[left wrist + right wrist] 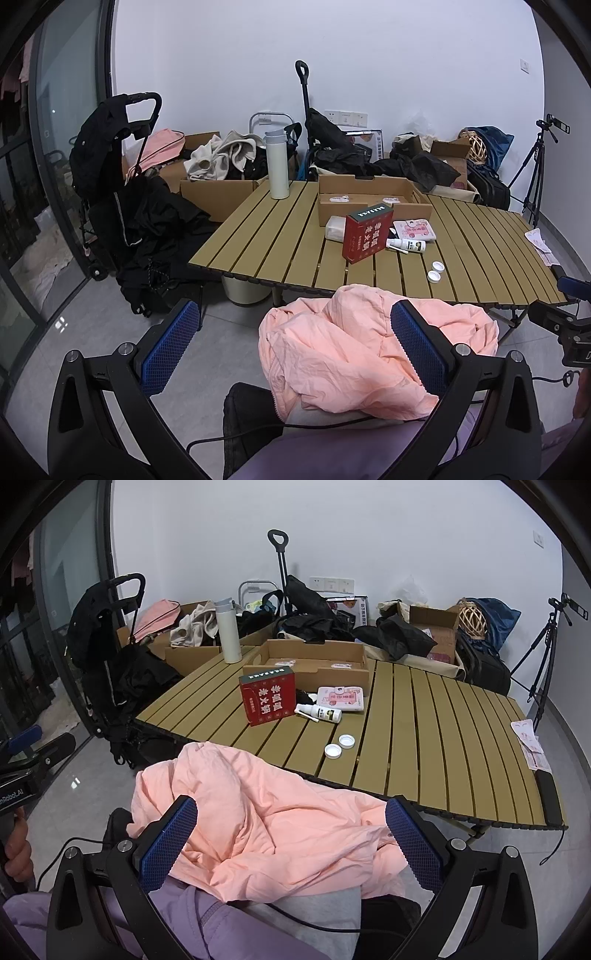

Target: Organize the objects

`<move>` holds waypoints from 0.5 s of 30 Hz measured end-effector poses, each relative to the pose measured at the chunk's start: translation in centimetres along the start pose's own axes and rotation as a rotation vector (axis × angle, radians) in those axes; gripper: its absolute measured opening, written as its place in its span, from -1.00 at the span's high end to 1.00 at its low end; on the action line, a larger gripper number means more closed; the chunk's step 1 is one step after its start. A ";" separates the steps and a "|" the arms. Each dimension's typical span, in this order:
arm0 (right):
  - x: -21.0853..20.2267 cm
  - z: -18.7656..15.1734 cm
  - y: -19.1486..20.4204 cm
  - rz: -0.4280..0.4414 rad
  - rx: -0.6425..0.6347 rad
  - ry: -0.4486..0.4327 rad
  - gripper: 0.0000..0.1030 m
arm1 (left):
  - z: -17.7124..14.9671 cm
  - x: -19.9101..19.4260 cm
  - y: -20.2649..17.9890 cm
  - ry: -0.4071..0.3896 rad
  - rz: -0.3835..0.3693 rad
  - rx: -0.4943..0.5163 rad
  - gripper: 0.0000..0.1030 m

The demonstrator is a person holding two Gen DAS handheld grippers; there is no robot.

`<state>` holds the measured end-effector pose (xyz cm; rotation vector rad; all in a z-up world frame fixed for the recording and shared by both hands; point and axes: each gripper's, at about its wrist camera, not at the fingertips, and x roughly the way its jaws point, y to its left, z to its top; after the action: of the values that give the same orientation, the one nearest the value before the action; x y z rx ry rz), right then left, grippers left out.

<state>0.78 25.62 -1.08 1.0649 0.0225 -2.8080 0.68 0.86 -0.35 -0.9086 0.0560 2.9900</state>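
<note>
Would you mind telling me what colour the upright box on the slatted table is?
The box is red with a dark green top, seen best in the right wrist view.

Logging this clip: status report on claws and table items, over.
Both claws, left and right, open, empty, short of table. Red box, spray bottle, two caps untouched. Pink jacket on lap, between.

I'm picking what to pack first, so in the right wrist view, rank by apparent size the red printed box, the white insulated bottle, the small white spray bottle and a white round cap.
1. Red printed box
2. White insulated bottle, farther away, so unsure
3. Small white spray bottle
4. White round cap
</note>
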 end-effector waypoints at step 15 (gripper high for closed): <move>0.1 0.0 0.0 0.000 -0.002 0.001 -1.00 | 0.0 0.0 0.0 0.000 -0.001 0.001 -1.00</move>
<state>0.73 25.62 -1.12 1.0660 0.0254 -2.8065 0.70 0.85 -0.31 -0.9089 0.0576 2.9884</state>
